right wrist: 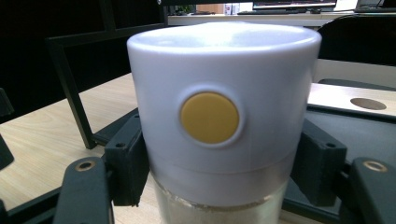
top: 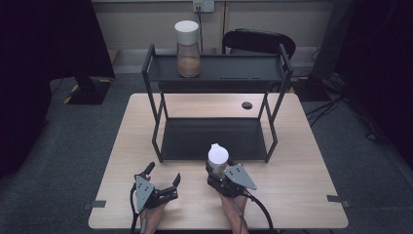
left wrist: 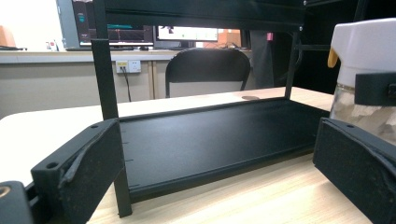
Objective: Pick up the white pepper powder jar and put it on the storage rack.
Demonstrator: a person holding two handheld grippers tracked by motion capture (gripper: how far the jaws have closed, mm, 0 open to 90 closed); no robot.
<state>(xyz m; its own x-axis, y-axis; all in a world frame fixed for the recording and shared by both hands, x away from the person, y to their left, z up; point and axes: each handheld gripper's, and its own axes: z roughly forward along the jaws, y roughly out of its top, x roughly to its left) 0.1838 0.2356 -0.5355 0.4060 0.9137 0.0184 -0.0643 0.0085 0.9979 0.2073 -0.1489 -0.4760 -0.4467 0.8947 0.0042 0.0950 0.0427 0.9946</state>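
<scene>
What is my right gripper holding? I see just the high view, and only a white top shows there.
Observer: The right gripper is shut on a jar; its pads press both sides just below the white lid.
Operator: Any marking on that lid?
Observer: A round yellow button faces the right gripper's camera.
Operator: Is the left gripper gripping anything?
Observer: No. The left gripper is open, and between its jaws I see the rack's bottom shelf.
</scene>
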